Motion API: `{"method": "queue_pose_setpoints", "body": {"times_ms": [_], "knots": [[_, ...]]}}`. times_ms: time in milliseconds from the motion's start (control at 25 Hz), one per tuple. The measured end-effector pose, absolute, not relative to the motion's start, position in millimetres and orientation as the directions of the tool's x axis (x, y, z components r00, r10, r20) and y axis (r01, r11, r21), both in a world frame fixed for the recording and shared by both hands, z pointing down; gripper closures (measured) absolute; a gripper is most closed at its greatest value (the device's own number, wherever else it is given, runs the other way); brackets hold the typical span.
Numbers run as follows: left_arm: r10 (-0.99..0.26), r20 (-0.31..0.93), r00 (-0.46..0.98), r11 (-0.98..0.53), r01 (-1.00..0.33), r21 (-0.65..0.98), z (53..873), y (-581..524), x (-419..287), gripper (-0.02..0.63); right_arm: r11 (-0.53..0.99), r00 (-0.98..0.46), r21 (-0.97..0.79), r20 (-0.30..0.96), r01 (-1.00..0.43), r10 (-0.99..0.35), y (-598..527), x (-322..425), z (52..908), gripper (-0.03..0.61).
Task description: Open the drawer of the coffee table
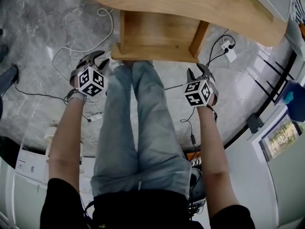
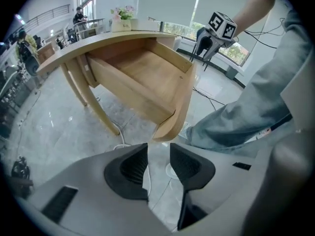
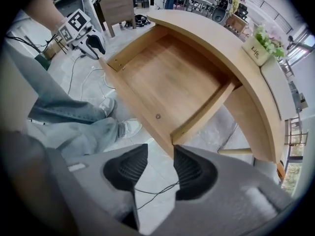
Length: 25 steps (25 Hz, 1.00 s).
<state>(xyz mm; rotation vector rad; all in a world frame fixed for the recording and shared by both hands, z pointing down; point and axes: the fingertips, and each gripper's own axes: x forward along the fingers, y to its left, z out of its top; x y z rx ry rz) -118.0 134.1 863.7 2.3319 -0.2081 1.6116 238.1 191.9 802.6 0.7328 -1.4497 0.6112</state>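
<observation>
Drawer [image 1: 157, 35]: standing pulled out from under the tabletop, its bare wooden bottom showing in both gripper views, its front panel facing the person's legs [image 1: 143, 128].
Coffee table [image 1: 200, 6]: standing on the grey marble floor [image 1: 43, 27], its curved light-wood top overhanging the back of the drawer; carrying a white planter [image 3: 257, 48] with flowers near its far edge.
Left gripper [image 1: 104, 57]: hanging close to the drawer's front-left corner and pointing steeply down; jaws standing partly apart, holding nothing, with only floor and a pale cable showing between the pads [image 2: 129, 168].
Right gripper [image 1: 197, 73]: hanging close to the drawer's front-right corner and pointing straight down; jaws standing apart, gripping nothing, with floor and a dark cable showing through the gap.
Legs: standing in pale jeans between the two grippers, shoes pointing at the drawer front.
Cables [image 1: 76, 51]: trailing across the floor on both sides, some running to a white power strip [image 1: 230, 53] beside the table.
</observation>
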Motion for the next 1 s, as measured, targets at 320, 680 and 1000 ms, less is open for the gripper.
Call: {"method": "queue_pose_setpoints", "body": {"times_ms": [320, 680, 1000], "knots": [[-0.108, 0.881, 0.460, -0.898, -0.425, 0.112, 779.8, 106.9, -139.1, 0.564, 0.586, -0.011, 0.090, 0.986, -0.806, -0.168, 164.7, 192.5, 731.4, 0.503], [-0.227, 0.779, 0.584, -0.795, -0.574, 0.198, 662.2, 108.1, -146.2, 0.601, 0.586, -0.138, 0.064, 0.946, -0.808, -0.293, 137.5, 128.5, 635.9, 0.580], [-0.290, 0.665, 0.688, -0.726, -0.611, 0.315, 547.1, 107.0, -147.7, 0.601, 0.551, -0.261, 0.001, 0.880, -0.834, -0.397, 120.1, 74.5, 537.6, 0.580]]}}
